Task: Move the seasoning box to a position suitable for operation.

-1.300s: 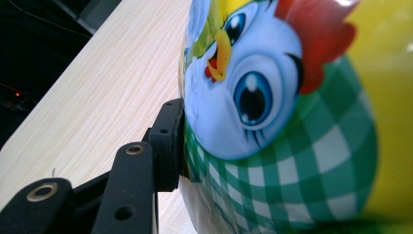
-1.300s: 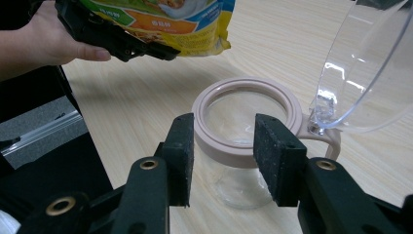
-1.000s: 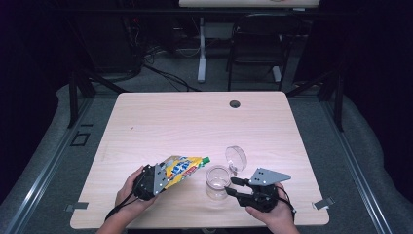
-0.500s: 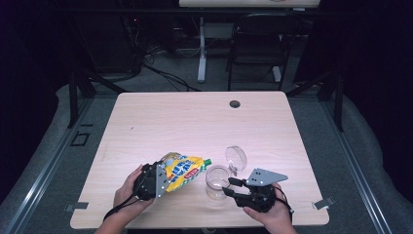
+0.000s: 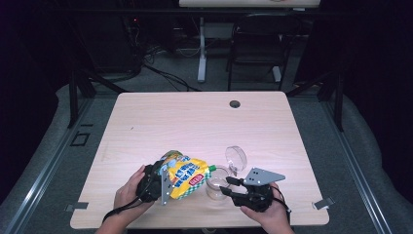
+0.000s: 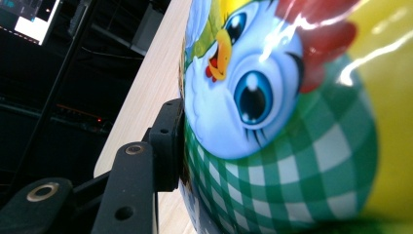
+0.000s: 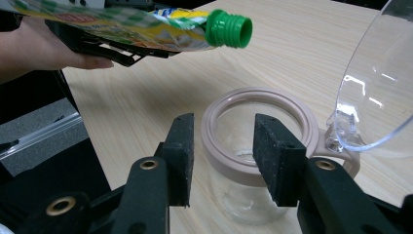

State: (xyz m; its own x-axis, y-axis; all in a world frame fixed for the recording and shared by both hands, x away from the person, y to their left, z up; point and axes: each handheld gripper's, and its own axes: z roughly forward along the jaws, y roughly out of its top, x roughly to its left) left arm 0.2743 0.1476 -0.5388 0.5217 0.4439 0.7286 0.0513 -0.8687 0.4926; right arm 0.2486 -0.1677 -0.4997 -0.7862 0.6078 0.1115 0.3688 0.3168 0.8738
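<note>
On the near part of the bench (image 5: 195, 122), the left gripper (image 5: 158, 184) is clamped on a colourful pouch (image 5: 187, 176), which it holds above the surface, tipped over on its side. In the left gripper view one black jaw presses against the pouch's printed face, a cartoon bird over a green check pattern. The pouch's green cap (image 7: 229, 29) points toward the right gripper (image 5: 233, 189) and hangs above and a little beyond the open mouth of a clear jar (image 5: 216, 182).

The jar stands upright on the bench just beside the pouch, near the front edge. It has a pale pinkish rim (image 7: 258, 97), and its clear lid (image 5: 236, 157) is hinged back and stands up behind it. In the right gripper view the two jaws sit on either side of the near part of the jar, close to its rim; whether the pads actually press on the glass cannot be told. A person's hand (image 5: 127, 192) holds the left gripper from below.
</note>
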